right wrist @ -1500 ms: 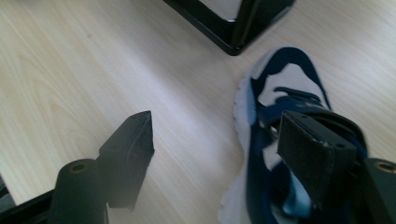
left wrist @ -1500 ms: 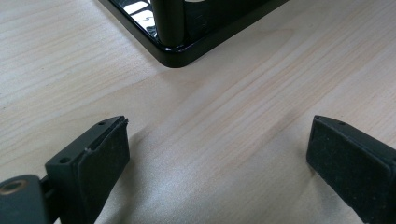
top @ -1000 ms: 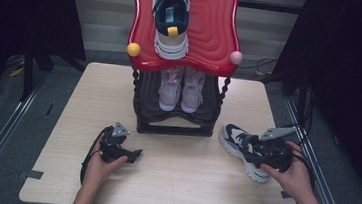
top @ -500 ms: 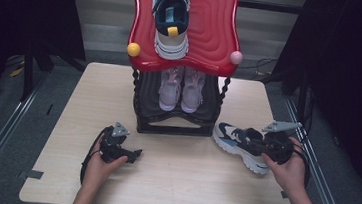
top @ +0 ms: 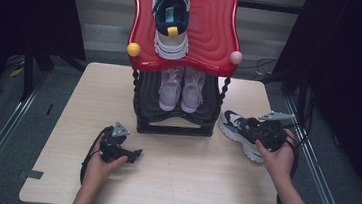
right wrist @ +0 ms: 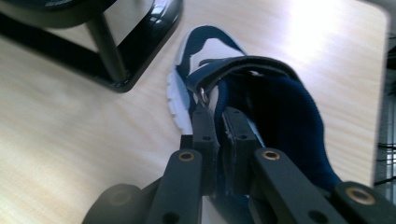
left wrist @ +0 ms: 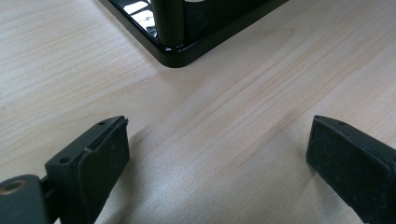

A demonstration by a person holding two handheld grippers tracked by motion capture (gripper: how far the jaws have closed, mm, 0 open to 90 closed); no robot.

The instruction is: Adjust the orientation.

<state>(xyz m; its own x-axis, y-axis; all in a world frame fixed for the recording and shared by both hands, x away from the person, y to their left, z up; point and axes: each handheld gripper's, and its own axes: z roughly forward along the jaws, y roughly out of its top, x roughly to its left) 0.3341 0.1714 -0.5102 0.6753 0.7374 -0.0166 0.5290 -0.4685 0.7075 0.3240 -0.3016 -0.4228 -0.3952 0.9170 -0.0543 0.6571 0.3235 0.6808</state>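
The navy sneaker (right wrist: 243, 93) is clamped at its collar wall by the right gripper (right wrist: 217, 126), whose jaws have just been closing; the sneaker's long axis runs straight ahead of them, toe pointing away toward the black rack (right wrist: 116, 56). The left gripper (left wrist: 217, 158) is held wide over the table (left wrist: 233, 93).

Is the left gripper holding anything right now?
No, in the left gripper view the left gripper stands wide open over the bare wooden table, with nothing between its jaws.

Navy-and-white sneaker (top: 239, 131) upright on the table, just beside rack's base
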